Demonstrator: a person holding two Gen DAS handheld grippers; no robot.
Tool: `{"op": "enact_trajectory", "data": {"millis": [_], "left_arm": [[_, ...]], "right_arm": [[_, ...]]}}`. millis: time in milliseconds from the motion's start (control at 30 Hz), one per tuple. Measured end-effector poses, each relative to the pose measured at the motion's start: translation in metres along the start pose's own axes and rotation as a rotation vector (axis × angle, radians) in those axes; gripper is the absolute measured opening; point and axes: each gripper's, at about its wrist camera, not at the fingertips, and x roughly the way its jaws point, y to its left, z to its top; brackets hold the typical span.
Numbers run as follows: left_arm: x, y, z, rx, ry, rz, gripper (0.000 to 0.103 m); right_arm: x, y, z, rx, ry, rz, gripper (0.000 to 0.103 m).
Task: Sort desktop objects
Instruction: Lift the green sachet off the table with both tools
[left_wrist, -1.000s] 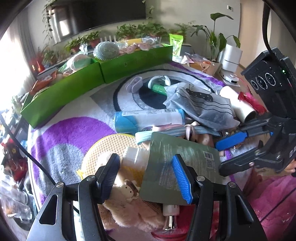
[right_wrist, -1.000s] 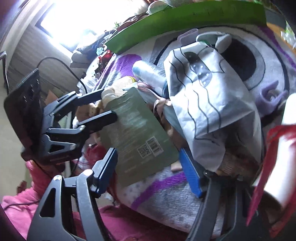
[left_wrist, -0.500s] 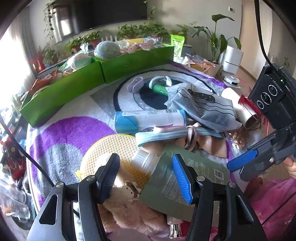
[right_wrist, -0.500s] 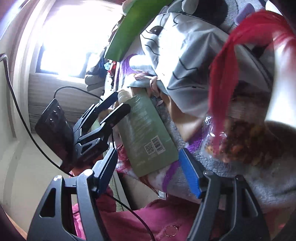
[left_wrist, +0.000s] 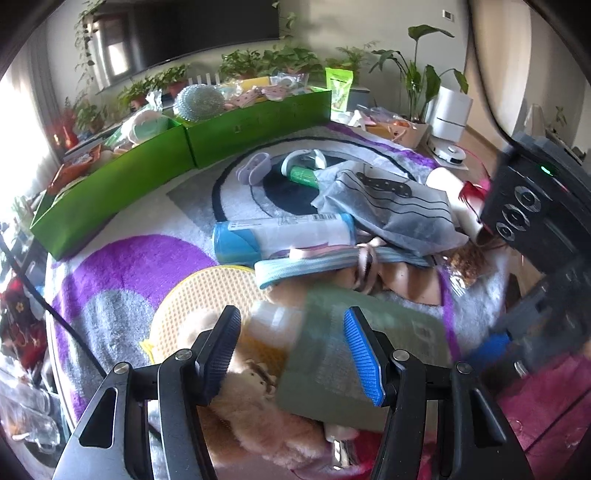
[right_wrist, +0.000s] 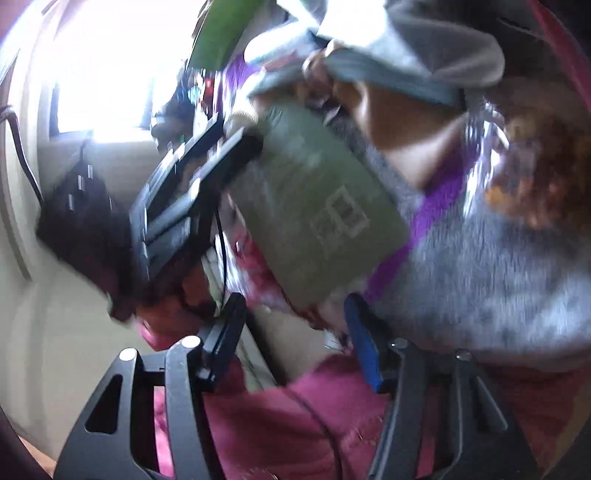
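The left tongs (left_wrist: 291, 350) stand low in the centre of the left wrist view, jaws apart and gripping nothing; between and beyond them lie a white-capped bottle (left_wrist: 275, 319) and the near corner of a dark green pouch (left_wrist: 354, 354), which is blurred; the blue pad (left_wrist: 360, 354) overlaps the pouch in the picture, though whether it touches I cannot tell; under the black pad sits a tan plush toy (left_wrist: 255, 402) on a yellow round mat (left_wrist: 210, 302).

Everything lies on a purple, grey and white rug (left_wrist: 122, 266); above the pouch come a striped band (left_wrist: 314, 264), a blue and white roll (left_wrist: 280, 234) and a grey bag with wavy lines (left_wrist: 391, 210); along the upper left stand two green boxes (left_wrist: 177, 155) filled with things; a white tube (left_wrist: 448, 192) lies at the right, partly behind the right tool's black body (left_wrist: 535, 210).

In the right wrist view, much blurred, the right tongs (right_wrist: 291, 332) sit at the lower centre, their jaws having just been closing; the pouch's lower corner (right_wrist: 317, 221) hangs just above the gap, not pinched; the pads press on nothing; a crinkled clear packet of brown bits (right_wrist: 532, 173) lies at the right; dark red cloth (right_wrist: 295, 424) fills the bottom.
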Motion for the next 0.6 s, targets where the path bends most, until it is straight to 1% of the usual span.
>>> {"op": "enact_trajectory", "data": {"millis": [33,100,200,267,333,467,500,533,600], "left_arm": [[0.000,0.001,-0.001,-0.004,0.004,0.010,0.059],[-0.001,0.007,-0.003,-0.034,0.000,-0.002,0.059],[0.000,0.016,-0.007,-0.083,0.012,-0.030,0.059],[-0.001,0.017,-0.010,-0.090,0.008,-0.034,0.059],[-0.002,0.016,-0.012,-0.092,0.004,-0.033,0.059],[-0.001,0.017,-0.012,-0.093,0.007,-0.030,0.059],[-0.001,0.018,-0.012,-0.103,0.007,-0.036,0.059],[0.000,0.019,-0.012,-0.112,0.008,-0.041,0.059],[0.002,0.023,-0.009,-0.130,0.010,-0.050,0.059]], "right_arm": [[-0.003,-0.002,0.003,0.016,-0.021,0.005,0.055],[-0.008,-0.003,0.007,0.025,-0.065,0.011,0.055],[-0.016,0.002,0.009,-0.003,-0.133,-0.011,0.055],[-0.025,0.009,0.012,-0.035,-0.185,-0.033,0.055],[-0.029,0.014,0.016,-0.069,-0.218,-0.060,0.055],[-0.023,0.020,0.020,-0.094,-0.229,-0.132,0.052],[-0.020,0.024,0.022,-0.105,-0.227,-0.151,0.049],[-0.020,0.028,0.023,-0.123,-0.226,-0.177,0.049],[-0.017,0.030,0.022,-0.125,-0.223,-0.188,0.049]]}}
